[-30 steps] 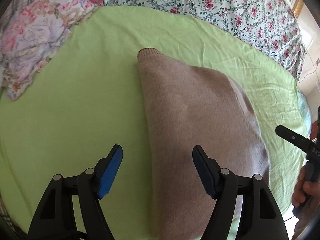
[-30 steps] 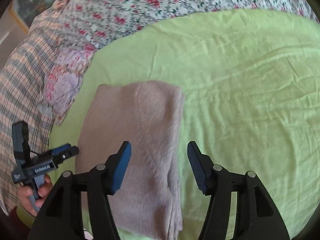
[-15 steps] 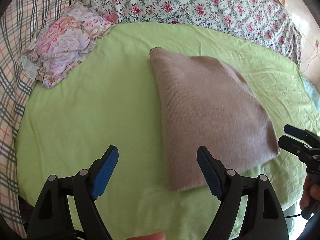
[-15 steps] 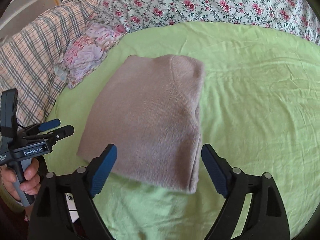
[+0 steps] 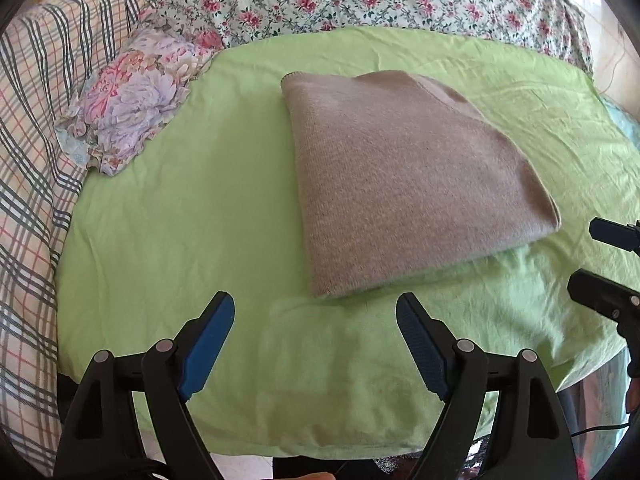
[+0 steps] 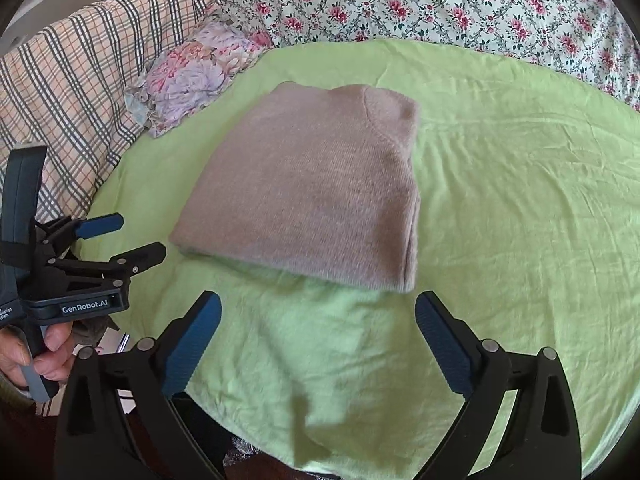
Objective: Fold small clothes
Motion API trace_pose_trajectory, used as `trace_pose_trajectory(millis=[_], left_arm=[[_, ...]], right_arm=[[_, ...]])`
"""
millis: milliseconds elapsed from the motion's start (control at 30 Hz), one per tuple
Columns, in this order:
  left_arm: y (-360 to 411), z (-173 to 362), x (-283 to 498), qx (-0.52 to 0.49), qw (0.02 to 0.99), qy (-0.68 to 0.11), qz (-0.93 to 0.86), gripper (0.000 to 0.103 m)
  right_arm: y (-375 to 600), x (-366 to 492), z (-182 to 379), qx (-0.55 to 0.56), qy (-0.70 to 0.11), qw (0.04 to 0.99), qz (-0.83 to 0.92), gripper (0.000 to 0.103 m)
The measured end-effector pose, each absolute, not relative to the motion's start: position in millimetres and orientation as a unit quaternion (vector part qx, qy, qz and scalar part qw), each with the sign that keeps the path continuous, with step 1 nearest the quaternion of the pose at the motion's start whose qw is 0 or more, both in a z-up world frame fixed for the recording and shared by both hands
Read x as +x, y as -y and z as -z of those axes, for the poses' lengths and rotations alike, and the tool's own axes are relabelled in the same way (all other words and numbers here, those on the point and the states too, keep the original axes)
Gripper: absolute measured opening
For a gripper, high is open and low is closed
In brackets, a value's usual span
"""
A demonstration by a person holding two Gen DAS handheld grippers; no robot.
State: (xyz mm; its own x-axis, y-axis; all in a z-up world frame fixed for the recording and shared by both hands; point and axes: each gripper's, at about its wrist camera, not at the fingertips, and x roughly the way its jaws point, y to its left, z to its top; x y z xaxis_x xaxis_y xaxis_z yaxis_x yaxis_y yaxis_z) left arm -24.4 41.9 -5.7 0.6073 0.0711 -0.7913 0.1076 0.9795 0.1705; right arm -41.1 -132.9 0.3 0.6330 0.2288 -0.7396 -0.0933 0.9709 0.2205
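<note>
**Folded sweater lying flat, both grippers hanging clear of it**

The taupe knit sweater (image 5: 404,184) is lying as a compact, squared packet in the middle of the green sheet (image 5: 192,208) covering the bed. Its layers are sitting stacked, with the doubled edges showing along the near and right sides in the right wrist view, which is why it is holding its shape without anything pressing on it. A seam curve is showing near its far right corner, suggesting a sleeve or shoulder is tucked inside the fold.

The left gripper (image 5: 316,320) is hovering just short of the sweater's near edge, its jaws standing wide apart and gripping nothing. The right gripper (image 6: 318,318) is doing the same from the other side, jaws equally spread and empty, the packet's near edge lying just beyond its tips. Each gripper is also showing at the margin of the other's view, flanking the garment, apart from the cloth.

Judging from the tidy packet and the empty jaws, this piece is looking finished or nearly so.

A crumpled floral cloth (image 5: 132,100) is sitting at the far left of the sheet, beside a plaid blanket (image 5: 36,128), well apart from the sweater; it may be the next piece to fold, though that is only a guess.
</note>
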Motion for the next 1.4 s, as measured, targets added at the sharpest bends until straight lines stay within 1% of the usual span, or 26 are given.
trace_pose_trajectory(millis=[167, 433, 833, 1400], left_arm=[[-37.4, 5.9, -26.4, 0.107, 0.888, -0.447, 0.006, 0.086], [-41.5, 7.8, -6.6, 0.123, 0.886, -0.447, -0.002, 0.087], [-50.5, 8.5, 30.0, 0.091, 0.888, -0.451, 0.003, 0.088], [-40.9, 3.0, 41.0, 0.082, 0.894, -0.44, 0.011, 0.089]], right_arm=[[136.6, -43.7, 3.5, 0.088, -0.419, 0.899, -0.092, 0.098], [143.1, -22.4, 8.5, 0.101, -0.425, 0.896, -0.075, 0.098], [145.3, 21.5, 6.9, 0.092, -0.438, 0.891, -0.077, 0.098], [148.2, 42.3, -5.1, 0.091, -0.428, 0.895, -0.083, 0.098]])
